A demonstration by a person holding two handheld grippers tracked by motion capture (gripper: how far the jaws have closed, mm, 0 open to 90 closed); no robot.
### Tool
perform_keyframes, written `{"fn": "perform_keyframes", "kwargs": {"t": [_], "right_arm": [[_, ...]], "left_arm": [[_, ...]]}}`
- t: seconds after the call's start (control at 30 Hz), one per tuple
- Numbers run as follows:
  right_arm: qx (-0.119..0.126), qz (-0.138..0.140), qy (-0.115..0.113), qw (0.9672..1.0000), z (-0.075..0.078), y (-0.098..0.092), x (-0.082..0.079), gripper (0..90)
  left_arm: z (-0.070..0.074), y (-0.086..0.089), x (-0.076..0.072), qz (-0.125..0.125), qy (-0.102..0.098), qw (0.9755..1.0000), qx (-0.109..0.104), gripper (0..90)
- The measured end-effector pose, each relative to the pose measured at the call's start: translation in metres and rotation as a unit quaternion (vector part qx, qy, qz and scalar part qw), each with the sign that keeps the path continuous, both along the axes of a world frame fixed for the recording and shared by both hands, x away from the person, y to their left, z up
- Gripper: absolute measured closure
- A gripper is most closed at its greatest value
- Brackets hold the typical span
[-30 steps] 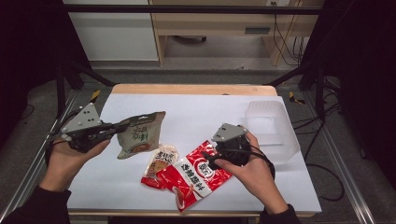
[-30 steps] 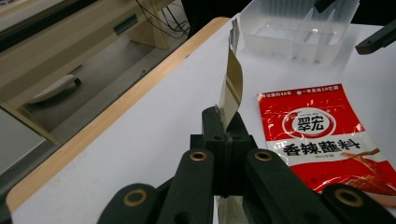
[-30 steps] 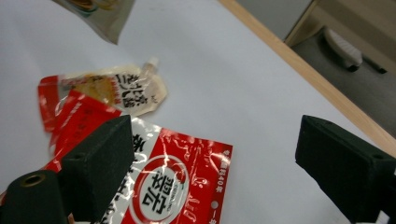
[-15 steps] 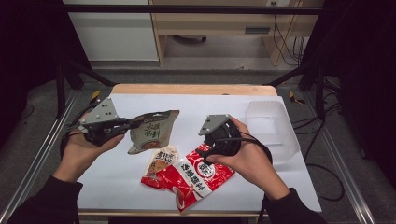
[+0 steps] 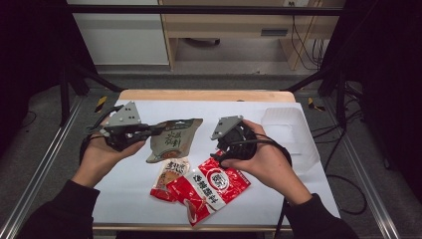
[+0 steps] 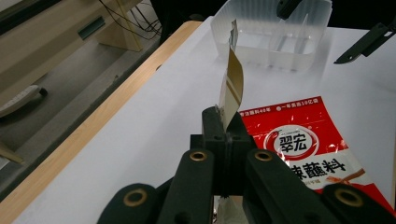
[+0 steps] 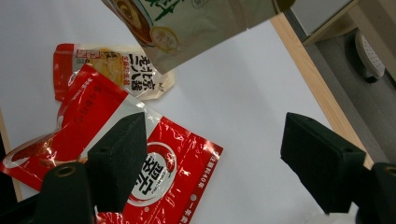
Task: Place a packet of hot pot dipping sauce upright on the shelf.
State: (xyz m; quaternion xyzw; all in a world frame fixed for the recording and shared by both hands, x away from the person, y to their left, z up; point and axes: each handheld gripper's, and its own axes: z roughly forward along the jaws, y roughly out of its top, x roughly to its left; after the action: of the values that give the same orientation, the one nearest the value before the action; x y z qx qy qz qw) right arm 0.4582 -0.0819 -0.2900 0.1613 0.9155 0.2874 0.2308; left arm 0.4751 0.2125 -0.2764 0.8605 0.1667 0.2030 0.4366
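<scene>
On the white counter (image 5: 278, 199) lie two packets — one big red packet (image 5: 209, 188) and one small orange packet (image 5: 170, 173) partly under it. A third, the tan pouch (image 5: 174, 139), hangs above them, pinched in the left claw (image 5: 155, 130). One clear tray (image 5: 288, 132) sits beside the right claw (image 5: 219, 158), whose jaws — just been closing — stand apart, gripping nothing.

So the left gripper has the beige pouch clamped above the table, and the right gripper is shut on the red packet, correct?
Not quite. The left gripper does clamp the beige pouch above the table, but the right gripper is open: its own view shows the jaws apart, off the red packet below.
</scene>
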Motion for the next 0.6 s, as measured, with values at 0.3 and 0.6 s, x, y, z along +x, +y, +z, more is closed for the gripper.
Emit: {"fn": "perform_keyframes", "kwargs": {"t": [0.3, 0.6], "right_arm": [[-0.008, -0.004, -0.001, 1.0000, 0.002, -0.011, 0.003, 23.4], [-0.008, 0.007, 0.007, 0.9999, -0.006, -0.005, 0.008, 18.8]], "left_arm": [[0.003, -0.014, 0.005, -0.012, -0.003, 0.9999, -0.009, 90.0], [0.005, -0.015, 0.005, -0.016, -0.006, 0.9998, -0.013, 90.0]]}}
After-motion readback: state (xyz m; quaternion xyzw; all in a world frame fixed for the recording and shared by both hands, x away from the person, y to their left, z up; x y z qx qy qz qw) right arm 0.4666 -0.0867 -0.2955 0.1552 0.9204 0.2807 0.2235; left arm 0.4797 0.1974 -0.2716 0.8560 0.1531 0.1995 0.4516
